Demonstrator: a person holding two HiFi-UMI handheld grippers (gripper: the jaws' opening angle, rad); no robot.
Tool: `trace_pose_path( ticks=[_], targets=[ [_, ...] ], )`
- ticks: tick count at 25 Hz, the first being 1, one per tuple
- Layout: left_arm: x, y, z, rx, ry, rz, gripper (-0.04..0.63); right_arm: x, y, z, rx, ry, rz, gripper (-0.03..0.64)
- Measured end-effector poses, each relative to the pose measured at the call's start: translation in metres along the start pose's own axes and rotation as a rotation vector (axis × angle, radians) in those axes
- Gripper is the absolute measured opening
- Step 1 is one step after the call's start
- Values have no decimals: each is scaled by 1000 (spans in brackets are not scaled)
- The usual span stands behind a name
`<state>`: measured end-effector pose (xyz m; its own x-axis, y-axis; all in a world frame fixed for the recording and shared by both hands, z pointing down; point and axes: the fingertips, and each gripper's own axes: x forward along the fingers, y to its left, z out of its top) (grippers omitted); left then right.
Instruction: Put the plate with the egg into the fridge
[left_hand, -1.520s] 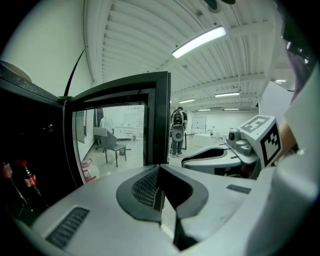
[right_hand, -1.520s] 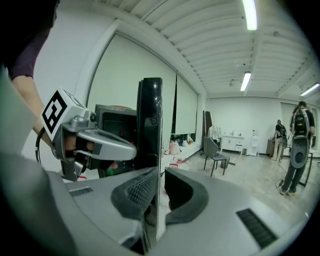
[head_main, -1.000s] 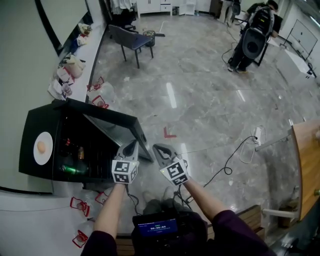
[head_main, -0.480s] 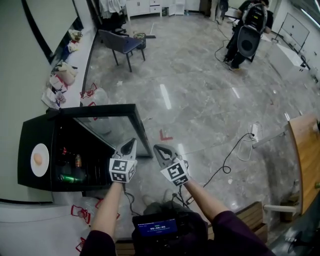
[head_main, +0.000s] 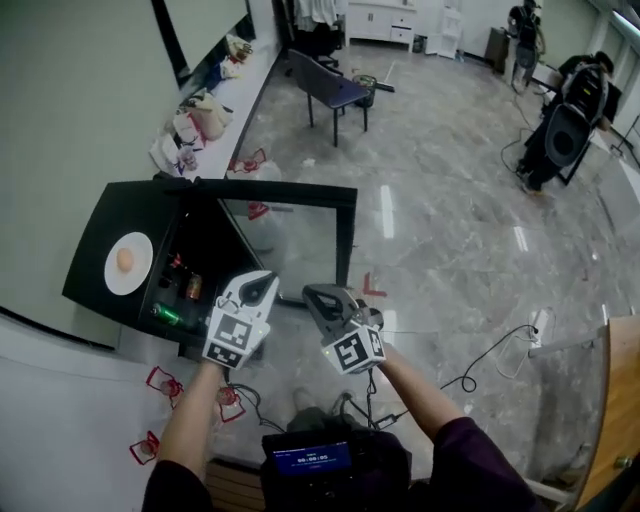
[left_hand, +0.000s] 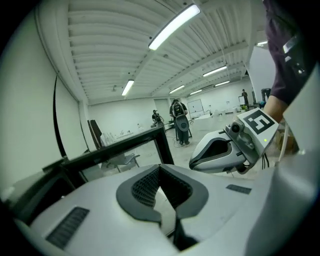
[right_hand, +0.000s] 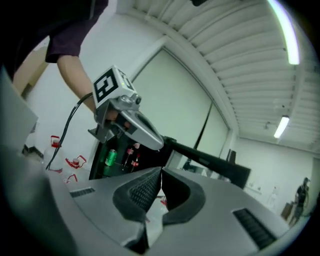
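Note:
A white plate (head_main: 128, 264) with a brown egg (head_main: 125, 259) lies on top of the small black fridge (head_main: 105, 235) at the left. The fridge's glass door (head_main: 292, 233) stands open, and a green can (head_main: 166, 314) and bottles (head_main: 185, 282) show inside. My left gripper (head_main: 263, 286) is shut and empty in front of the fridge opening, well right of the plate. Beside it my right gripper (head_main: 316, 294) is also shut and empty. The left gripper view has its shut gripper (left_hand: 159, 170) before the door frame (left_hand: 125, 145). The right gripper (right_hand: 161, 173) faces the fridge interior (right_hand: 120, 157).
A dark chair (head_main: 335, 88) stands beyond the fridge. Bags (head_main: 195, 125) lie along the wall ledge. Red-and-white items (head_main: 160, 381) sit on the floor by the fridge. A cable (head_main: 480, 362) snakes over the marble floor at the right. A person with equipment (head_main: 562, 130) is far off.
Both grippers have risen and rolled, staying shut side by side. The head view has swung, so the fridge and plate now sit nearer the picture's middle.

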<state>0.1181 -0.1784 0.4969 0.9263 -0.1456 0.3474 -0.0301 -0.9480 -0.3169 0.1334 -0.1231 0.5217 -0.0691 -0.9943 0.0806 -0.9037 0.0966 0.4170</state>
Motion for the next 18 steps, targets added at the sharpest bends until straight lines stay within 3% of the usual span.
trace_pose_path(
  ticks=[5,12,18],
  targets=[
    [-77,65,10,53,71,142,9,57,40,79,-205,-155,164,9],
    [-172,163,-17,95,181,294,9,153,99,156,-490,-285,319,11],
    [-228,240,-55,17,356,325,9,209,126,191,-744,-305,408,14]
  ],
)
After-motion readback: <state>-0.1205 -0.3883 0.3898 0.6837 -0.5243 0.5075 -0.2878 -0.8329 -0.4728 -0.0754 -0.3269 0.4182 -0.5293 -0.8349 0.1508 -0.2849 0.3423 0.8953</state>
